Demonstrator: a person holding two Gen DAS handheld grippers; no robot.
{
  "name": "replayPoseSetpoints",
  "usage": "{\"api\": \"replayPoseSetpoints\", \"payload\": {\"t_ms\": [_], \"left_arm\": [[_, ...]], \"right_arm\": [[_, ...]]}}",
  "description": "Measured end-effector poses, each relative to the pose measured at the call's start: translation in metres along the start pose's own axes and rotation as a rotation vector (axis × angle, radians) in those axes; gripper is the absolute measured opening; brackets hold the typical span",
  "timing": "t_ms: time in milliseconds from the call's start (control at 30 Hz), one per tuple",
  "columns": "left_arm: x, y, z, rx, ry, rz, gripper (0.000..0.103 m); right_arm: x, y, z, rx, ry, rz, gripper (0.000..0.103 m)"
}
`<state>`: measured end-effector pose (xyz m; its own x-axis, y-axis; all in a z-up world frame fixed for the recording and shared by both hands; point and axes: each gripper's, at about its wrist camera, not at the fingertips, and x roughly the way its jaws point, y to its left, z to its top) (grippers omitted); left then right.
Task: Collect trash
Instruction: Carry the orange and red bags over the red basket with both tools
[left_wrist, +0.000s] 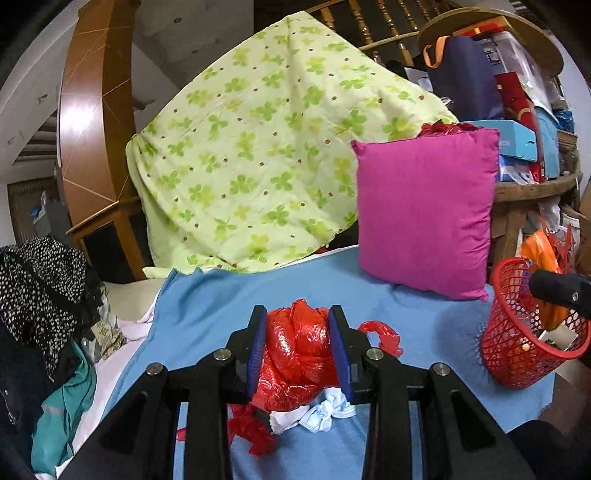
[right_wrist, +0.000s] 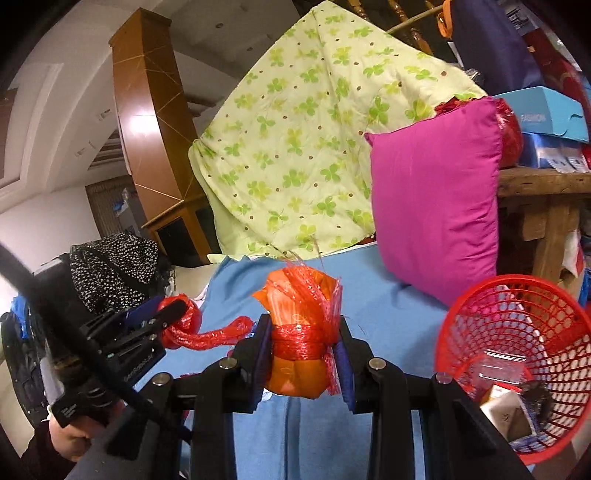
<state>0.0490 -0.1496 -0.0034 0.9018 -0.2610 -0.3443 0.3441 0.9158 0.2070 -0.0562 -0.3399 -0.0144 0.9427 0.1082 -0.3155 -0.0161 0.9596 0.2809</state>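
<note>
My left gripper (left_wrist: 298, 350) is shut on a crumpled red plastic bag (left_wrist: 295, 354) and holds it just above the blue sheet (left_wrist: 207, 306); it also shows in the right wrist view (right_wrist: 170, 314), bag (right_wrist: 188, 325) trailing right. White crumpled paper (left_wrist: 321, 413) lies under it. My right gripper (right_wrist: 304, 350) is shut on an orange bundle tied with red raffia (right_wrist: 299, 332), left of the red mesh basket (right_wrist: 476, 306). In the left wrist view the bundle (left_wrist: 543, 258) hangs over the basket (left_wrist: 502, 354).
A magenta pillow (left_wrist: 424, 214) leans upright behind the basket. A green clover quilt (left_wrist: 258, 147) is draped at the back. Clothes (left_wrist: 44, 295) pile at the left. A cluttered wooden table (right_wrist: 543, 184) stands at the right. The basket holds a carton (right_wrist: 506, 413).
</note>
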Motion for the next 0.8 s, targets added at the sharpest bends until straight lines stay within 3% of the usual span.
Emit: {"api": "replayPoseSetpoints", "payload": {"t_ms": [400, 633, 800], "left_arm": [[-0.009, -0.03, 0.028, -0.001, -0.004, -0.09, 0.035], [-0.006, -0.035, 0.038, -0.092, 0.039, -0.243, 0.035], [-0.008, -0.055, 0.041, -0.087, 0.042, -0.329, 0.035]], "right_arm": [[-0.036, -0.028, 0.013, 0.015, -0.055, -0.053, 0.034], [-0.058, -0.058, 0.02, 0.046, -0.081, -0.115, 0.034], [-0.076, -0.089, 0.022, 0.093, -0.103, -0.172, 0.034]]}}
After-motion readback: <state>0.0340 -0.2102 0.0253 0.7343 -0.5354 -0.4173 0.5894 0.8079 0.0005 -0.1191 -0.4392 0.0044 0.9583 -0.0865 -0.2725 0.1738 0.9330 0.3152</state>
